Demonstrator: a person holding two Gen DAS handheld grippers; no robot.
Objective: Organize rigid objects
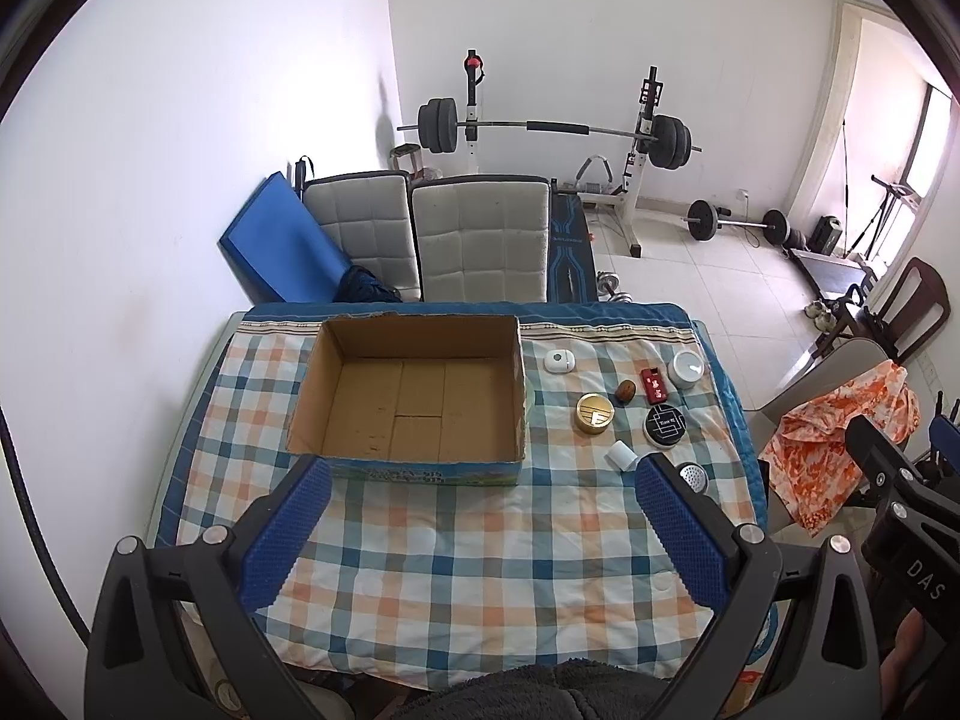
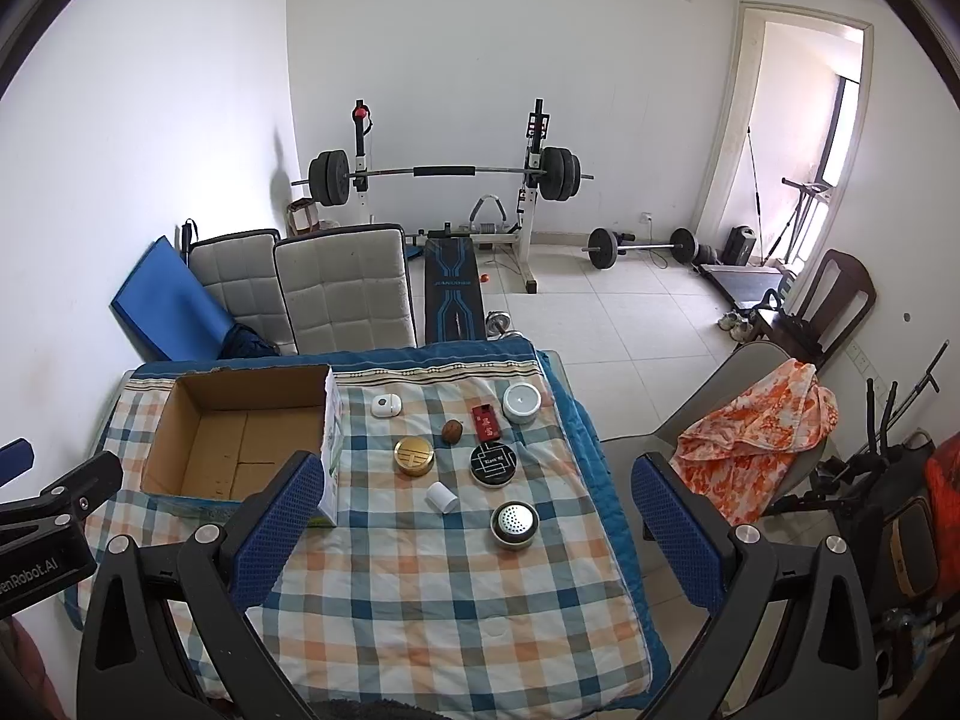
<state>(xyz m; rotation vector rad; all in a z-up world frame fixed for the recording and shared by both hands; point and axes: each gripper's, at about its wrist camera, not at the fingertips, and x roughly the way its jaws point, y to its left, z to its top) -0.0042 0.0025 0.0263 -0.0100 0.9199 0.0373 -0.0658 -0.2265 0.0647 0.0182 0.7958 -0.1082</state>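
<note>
An open, empty cardboard box (image 1: pixel 414 396) stands at the table's left (image 2: pixel 240 438). To its right lie several small items: a gold round tin (image 2: pixel 414 455), a black round tin (image 2: pixel 492 463), a white cylinder (image 2: pixel 442 497), a perforated metal lid (image 2: pixel 514 524), a brown nut (image 2: pixel 452 432), a red case (image 2: pixel 485 422), a white round jar (image 2: pixel 521 402) and a white gadget (image 2: pixel 385 404). My left gripper (image 1: pixel 480 516) is open and empty, in front of the box. My right gripper (image 2: pixel 474 510) is open and empty, held over the items.
A checked cloth (image 2: pixel 420 588) covers the table. Two padded chairs (image 2: pixel 336 294) stand behind it. A chair with an orange cloth (image 2: pixel 756 426) is at the right. A barbell rack (image 2: pixel 444 174) stands at the back.
</note>
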